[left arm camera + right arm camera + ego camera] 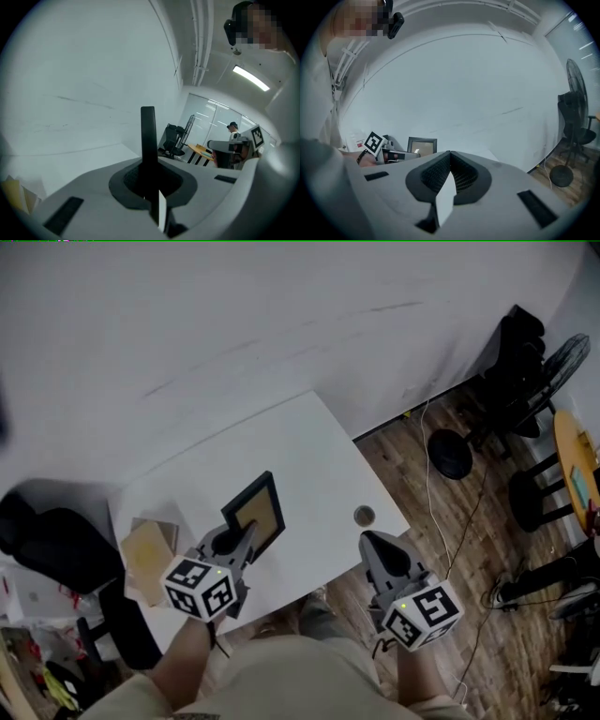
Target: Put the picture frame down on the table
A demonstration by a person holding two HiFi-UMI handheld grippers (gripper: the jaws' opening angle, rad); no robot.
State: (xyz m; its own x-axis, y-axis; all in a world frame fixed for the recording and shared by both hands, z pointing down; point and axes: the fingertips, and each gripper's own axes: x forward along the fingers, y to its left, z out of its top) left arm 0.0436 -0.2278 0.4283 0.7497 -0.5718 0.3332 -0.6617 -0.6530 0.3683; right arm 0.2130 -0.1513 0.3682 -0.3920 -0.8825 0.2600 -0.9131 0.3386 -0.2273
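A black picture frame (258, 514) with a tan insert is held up over the white table (309, 460), lifted clear of its top. My left gripper (231, 542) is shut on the frame's lower edge. In the left gripper view the frame (148, 145) shows edge-on as a thin black bar rising from between the jaws. My right gripper (375, 547) hovers over the table's near right edge, shut, with nothing between its jaws. From the right gripper view the frame (422, 145) appears at the left, beside the left gripper's marker cube.
A small round dark object (364, 516) lies on the table near the right edge. Tan cardboard pieces (150, 554) rest at the table's left end. A black chair (47, 540) stands at the left. A fan (544, 381) and stools (530, 498) stand on the wooden floor at right.
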